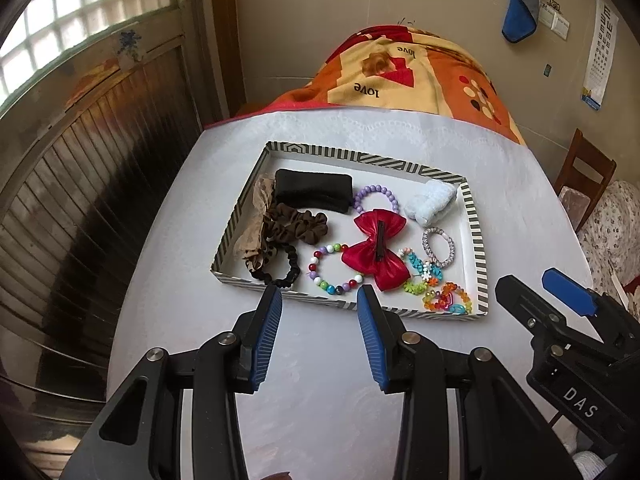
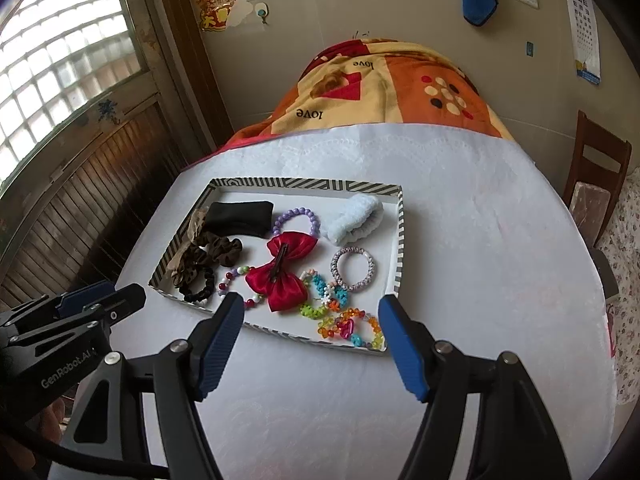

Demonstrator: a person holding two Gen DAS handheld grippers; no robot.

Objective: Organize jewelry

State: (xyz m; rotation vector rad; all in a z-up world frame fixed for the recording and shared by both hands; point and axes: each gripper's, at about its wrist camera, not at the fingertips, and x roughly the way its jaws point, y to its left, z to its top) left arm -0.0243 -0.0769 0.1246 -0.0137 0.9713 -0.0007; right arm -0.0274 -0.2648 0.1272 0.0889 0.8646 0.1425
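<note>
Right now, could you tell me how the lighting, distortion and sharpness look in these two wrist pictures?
Left wrist view: strong fisheye bending, dark corners; the glass-block window is blown out, yet the striped tray and red bow clip stay sharp. Right wrist view: the same curvature and vignette, soft even daylight on the white tablecloth, no hard shadows; the right gripper looks slightly soft up close.

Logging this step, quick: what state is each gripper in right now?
Left gripper: open, nothing between its fingers, above the tray's near edge.
Right gripper: open, holding nothing.
</note>
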